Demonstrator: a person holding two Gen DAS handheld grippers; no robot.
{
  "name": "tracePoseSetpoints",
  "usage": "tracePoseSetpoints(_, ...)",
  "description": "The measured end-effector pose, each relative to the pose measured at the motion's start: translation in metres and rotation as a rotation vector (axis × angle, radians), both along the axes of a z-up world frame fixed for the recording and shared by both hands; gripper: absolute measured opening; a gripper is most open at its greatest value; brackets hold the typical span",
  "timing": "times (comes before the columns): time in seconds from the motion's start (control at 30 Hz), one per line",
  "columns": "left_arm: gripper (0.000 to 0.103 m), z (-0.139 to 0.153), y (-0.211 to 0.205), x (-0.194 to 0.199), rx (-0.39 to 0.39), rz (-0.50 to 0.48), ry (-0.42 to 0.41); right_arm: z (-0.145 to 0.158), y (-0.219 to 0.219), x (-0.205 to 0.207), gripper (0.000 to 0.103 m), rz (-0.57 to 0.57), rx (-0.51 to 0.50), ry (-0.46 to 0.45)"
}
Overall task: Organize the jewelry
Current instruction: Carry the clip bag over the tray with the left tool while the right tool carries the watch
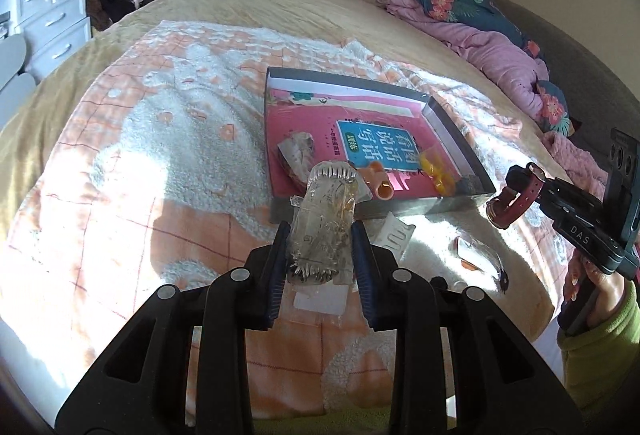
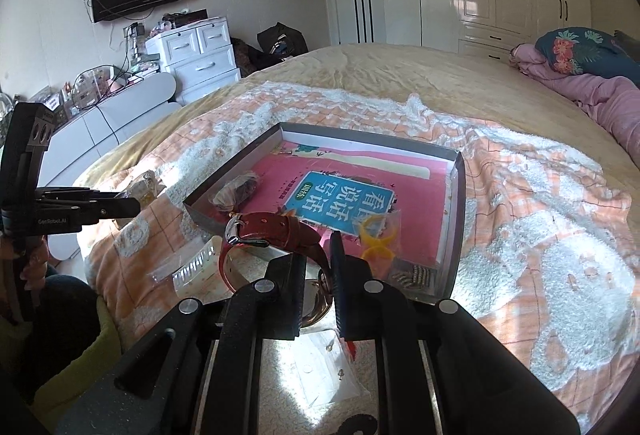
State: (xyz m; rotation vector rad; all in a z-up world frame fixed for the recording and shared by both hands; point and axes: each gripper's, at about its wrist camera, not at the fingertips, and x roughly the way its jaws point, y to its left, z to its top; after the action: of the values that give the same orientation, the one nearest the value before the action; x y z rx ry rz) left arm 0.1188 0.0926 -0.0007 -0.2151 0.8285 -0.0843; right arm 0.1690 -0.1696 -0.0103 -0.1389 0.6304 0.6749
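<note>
I'm carrying both loads toward the box [image 2: 456,195] on the bed [image 1: 120,139]: left hand-held gripper [image 1: 320,255] clenching a clear packet [image 1: 324,219], right hand-held gripper [image 2: 318,275] gripping the watch [image 2: 272,231], just near of the box. Next I'm judging a drop inside.

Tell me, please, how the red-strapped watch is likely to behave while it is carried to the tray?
The watch, gripped by the right hand-held gripper near its case, will probably droop: the strap loops out unsupported. The buckle end may swing. The leather looks grippy, so slipping seems unlikely, though the rounded case could pivot between the fingers.
</note>
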Motion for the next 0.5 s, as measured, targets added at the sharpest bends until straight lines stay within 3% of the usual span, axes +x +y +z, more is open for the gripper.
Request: tracePoseSetpoints(0.5,0.022,0.008,0.001,0.047,0.012,0.005,-0.018,0.005,-0.006,0.030,0.011,-0.048,0.020,-0.007)
